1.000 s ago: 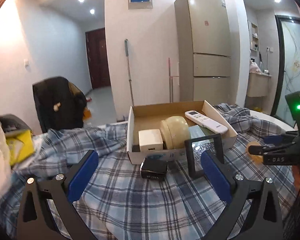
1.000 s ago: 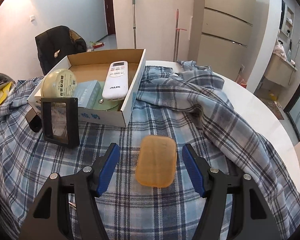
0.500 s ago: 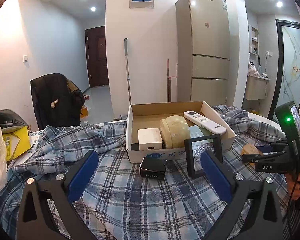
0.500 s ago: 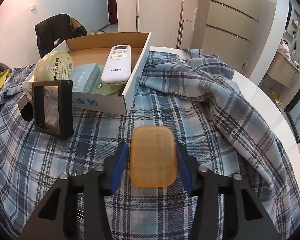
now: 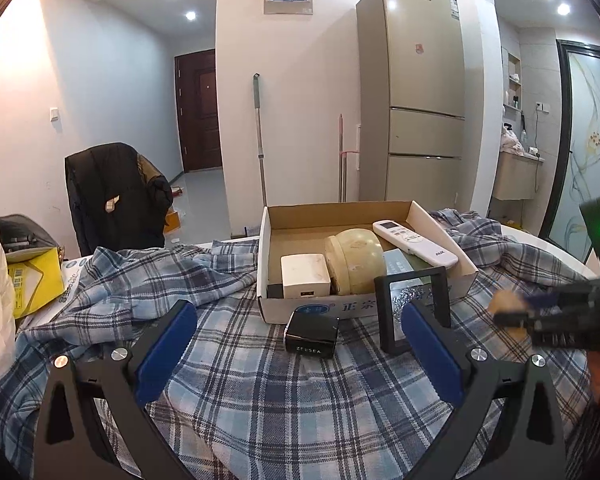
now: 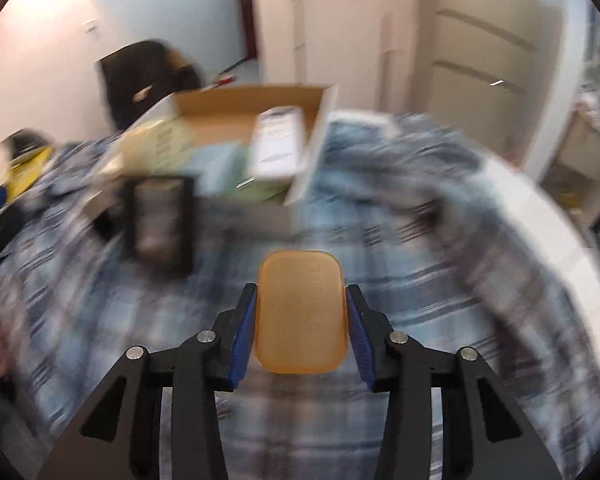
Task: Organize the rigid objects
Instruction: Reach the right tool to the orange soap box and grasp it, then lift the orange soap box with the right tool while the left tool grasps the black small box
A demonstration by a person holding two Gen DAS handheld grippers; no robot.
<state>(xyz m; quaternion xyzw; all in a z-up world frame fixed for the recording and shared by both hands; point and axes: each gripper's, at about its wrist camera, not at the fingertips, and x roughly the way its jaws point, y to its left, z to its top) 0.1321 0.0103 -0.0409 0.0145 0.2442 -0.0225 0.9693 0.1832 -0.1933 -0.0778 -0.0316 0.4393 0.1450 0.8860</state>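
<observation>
While the left gripper (image 5: 296, 344) hangs wide apart with nothing between its blue pads, its view shows a cardboard box (image 5: 440, 224) on the plaid cloth (image 5: 236, 392) over the worktop, holding a white remote (image 5: 414, 241), a round pale container (image 5: 354, 266) and a white charger (image 5: 305, 276). A small black box (image 5: 311, 335) and a black frame (image 5: 412, 308) stand just before the cardboard box. From the right wrist, heavily blurred, the right gripper (image 6: 300, 320) has just closed, its pads pressing both sides of an orange soap bar (image 6: 301, 312) above the cloth.
</observation>
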